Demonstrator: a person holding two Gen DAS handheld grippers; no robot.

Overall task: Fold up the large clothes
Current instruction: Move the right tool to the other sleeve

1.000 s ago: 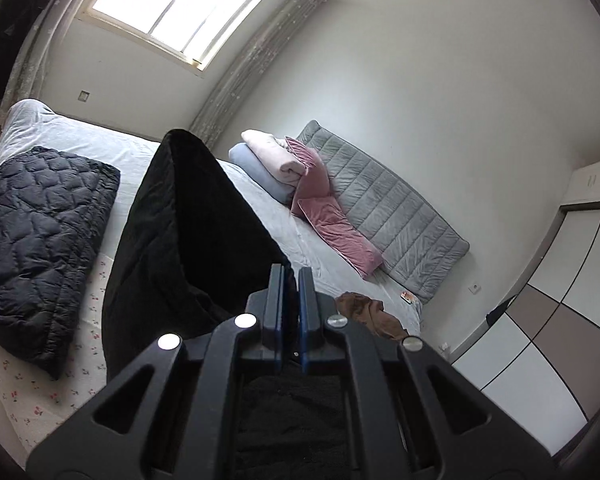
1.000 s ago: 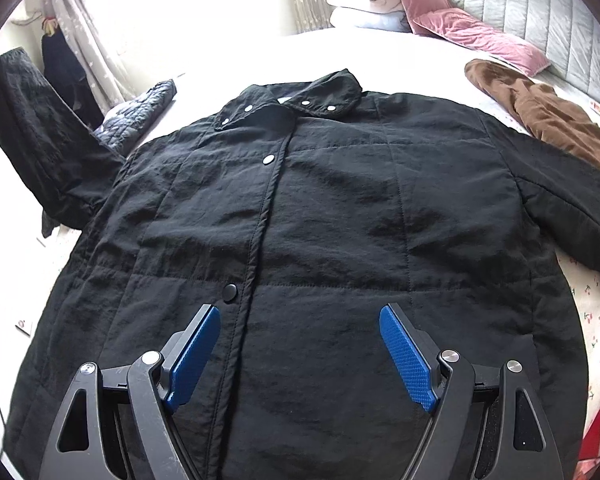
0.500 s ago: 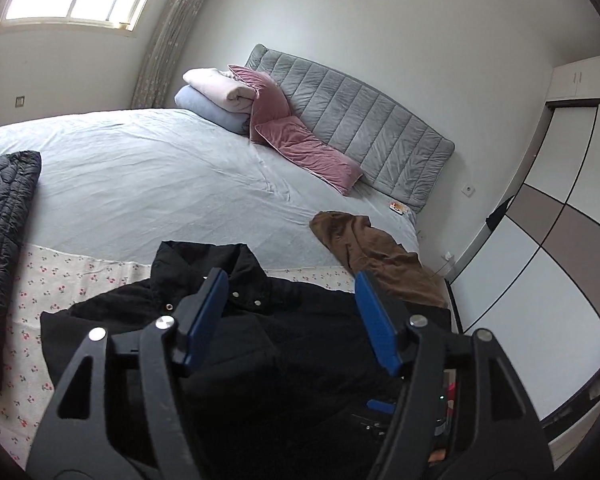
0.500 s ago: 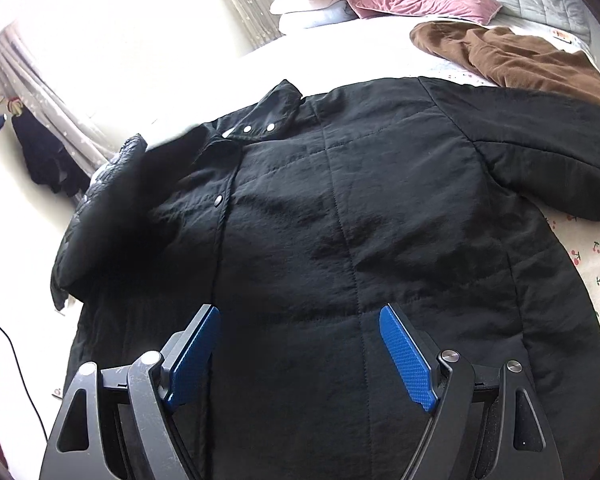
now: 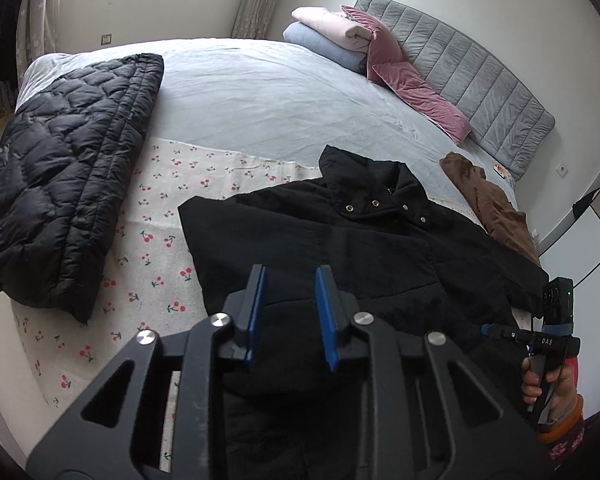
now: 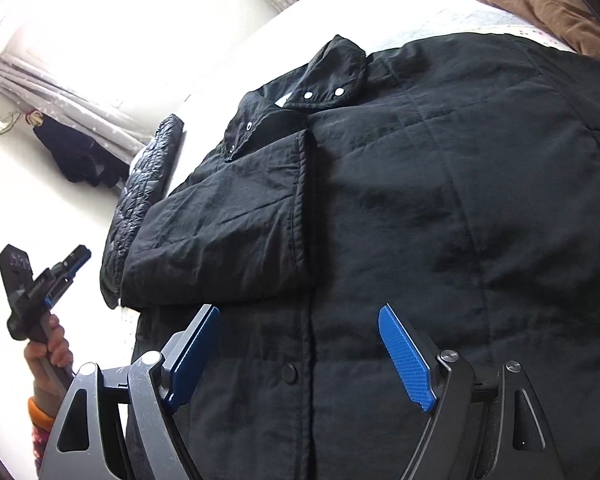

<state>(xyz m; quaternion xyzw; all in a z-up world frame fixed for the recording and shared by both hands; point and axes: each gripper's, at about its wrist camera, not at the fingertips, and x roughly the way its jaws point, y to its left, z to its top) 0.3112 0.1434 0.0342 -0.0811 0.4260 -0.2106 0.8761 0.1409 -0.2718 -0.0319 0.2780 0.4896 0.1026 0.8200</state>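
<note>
We read just one mark: white letters "DAS" on the dark bar of the right gripper (image 5: pixel 548 338), seen from the left wrist cam. There's a faint print on the left gripper (image 6: pixel 66 270) too, up on its top block, but it's too blurry to make out

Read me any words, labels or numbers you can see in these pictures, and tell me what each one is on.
"DAS": white letters on the black body of the right gripper, seen from the left wrist view.
Marking on the black block atop the left gripper, in the right wrist view: too blurred to read.
Small card near the headboard: too small to read.
</note>
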